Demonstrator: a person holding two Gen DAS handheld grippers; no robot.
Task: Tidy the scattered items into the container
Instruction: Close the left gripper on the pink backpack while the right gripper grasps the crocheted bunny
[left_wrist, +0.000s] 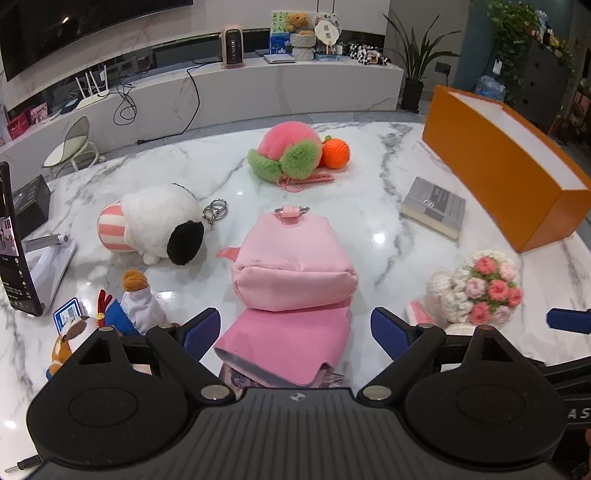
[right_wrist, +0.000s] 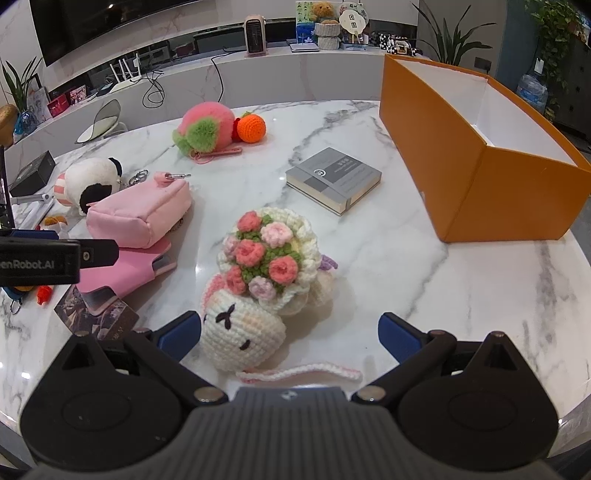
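White marble table (right_wrist: 443, 288): bare stretch before the open orange cardboard box (right_wrist: 461, 147) at its right edge. Grey book (right_wrist: 332, 179) nearby. Left gripper (left_wrist: 295, 330) spread over pink pouch (left_wrist: 291, 258); right gripper (right_wrist: 290, 338) spread around crocheted bunny bouquet (right_wrist: 266, 273).

Orange box (right_wrist: 461, 147); pink pouch (left_wrist: 291, 258); grey-veined white marble table (right_wrist: 443, 280).

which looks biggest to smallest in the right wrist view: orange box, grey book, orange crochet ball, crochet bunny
1. orange box, by far the largest.
2. crochet bunny, though it lies nearest the camera, so its lead over the book is unsure.
3. grey book.
4. orange crochet ball, smallest, and also farthest away.
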